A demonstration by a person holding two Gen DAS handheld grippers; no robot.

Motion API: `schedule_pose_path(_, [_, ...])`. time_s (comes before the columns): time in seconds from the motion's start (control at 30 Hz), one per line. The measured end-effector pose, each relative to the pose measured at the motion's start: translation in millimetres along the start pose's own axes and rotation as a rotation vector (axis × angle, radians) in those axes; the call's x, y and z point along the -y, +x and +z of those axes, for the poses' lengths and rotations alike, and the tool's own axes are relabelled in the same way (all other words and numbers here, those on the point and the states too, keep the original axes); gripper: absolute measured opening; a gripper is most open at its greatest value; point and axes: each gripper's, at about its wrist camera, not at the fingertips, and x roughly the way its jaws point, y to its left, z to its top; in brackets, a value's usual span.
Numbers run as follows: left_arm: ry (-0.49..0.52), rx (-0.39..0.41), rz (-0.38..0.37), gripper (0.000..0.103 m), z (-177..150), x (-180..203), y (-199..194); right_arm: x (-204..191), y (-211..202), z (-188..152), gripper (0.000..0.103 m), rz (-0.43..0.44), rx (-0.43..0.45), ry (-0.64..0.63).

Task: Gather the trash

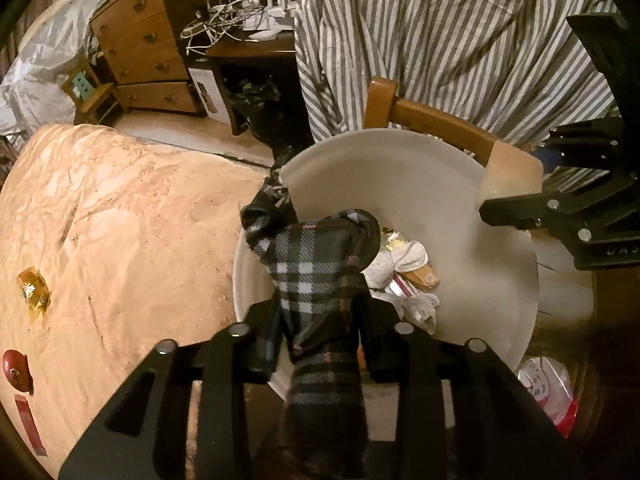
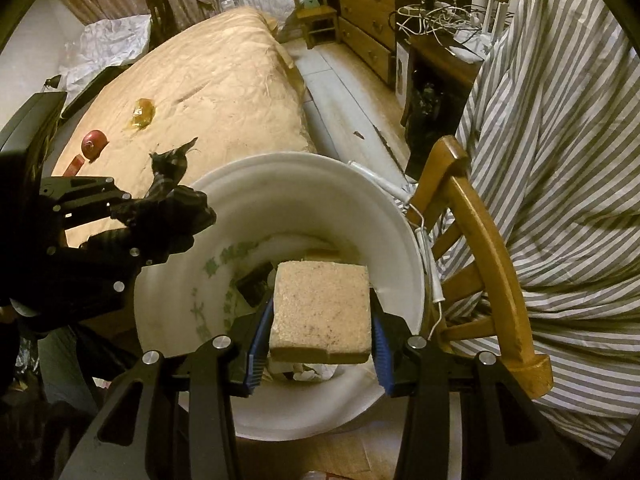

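A white bin (image 1: 400, 136) stands between the bed and a chair, with tissues and wrappers (image 1: 404, 268) lying in it. My left gripper (image 1: 320, 320) is over the bin's near rim, shut on a dark plaid wrapper (image 1: 316, 264) that fills the gap between its fingers and curls over the opening. In the right wrist view the left gripper (image 2: 132, 216) comes in from the left, the plaid wrapper (image 2: 176, 208) sticking up from it. My right gripper (image 2: 320, 344) is shut on a tan sponge-like block (image 2: 322, 308) held above the bin (image 2: 280, 164). The left wrist view shows the right gripper (image 1: 504, 200) at the bin's right rim.
On the tan bed cover (image 1: 120, 220) lie an orange wrapper (image 1: 34, 292), a red round piece (image 1: 16, 368) and a red strip (image 1: 30, 424). A wooden chair (image 2: 480, 240) draped with striped cloth (image 2: 560, 160) crowds the bin's right side. A red-and-white bag (image 1: 548, 392) lies beside the bin.
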Motion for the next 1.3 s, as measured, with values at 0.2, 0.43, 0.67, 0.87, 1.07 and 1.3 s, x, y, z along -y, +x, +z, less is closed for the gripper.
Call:
schedule_pose_path(0.2, [-0.018, 0.056, 0.033, 0.073, 1, -6, -11, 1, -1, 0, 0.053, 0.012, 0.027, 0.01])
schedule_pose_path(0.43, [-0.006, 0.083, 0.05, 0.073, 1, -4, -19, 1, -4, 1, 0.053, 0.027, 0.045, 0.016])
schedule_pose_path(0.67, [-0.03, 0.123, 0.049, 0.076, -4, -10, -34, -4, -19, -3, 0.055, 0.031, 0.093, 0.027])
schedule_pose_path(0.87, [-0.093, 0.31, 0.068, 0.098, -43, -18, -81, -29, -73, -35, 0.079, -0.037, 0.322, 0.018])
schedule_pose_path(1.07, [-0.172, 0.556, 0.133, 0.097, -93, -14, -136, -83, -120, -96, 0.095, -0.165, 0.564, -0.009])
schedule_pose_path(1.3, [-0.197, 0.712, 0.201, 0.098, -143, 12, -176, -133, -143, -173, 0.098, -0.257, 0.748, 0.027])
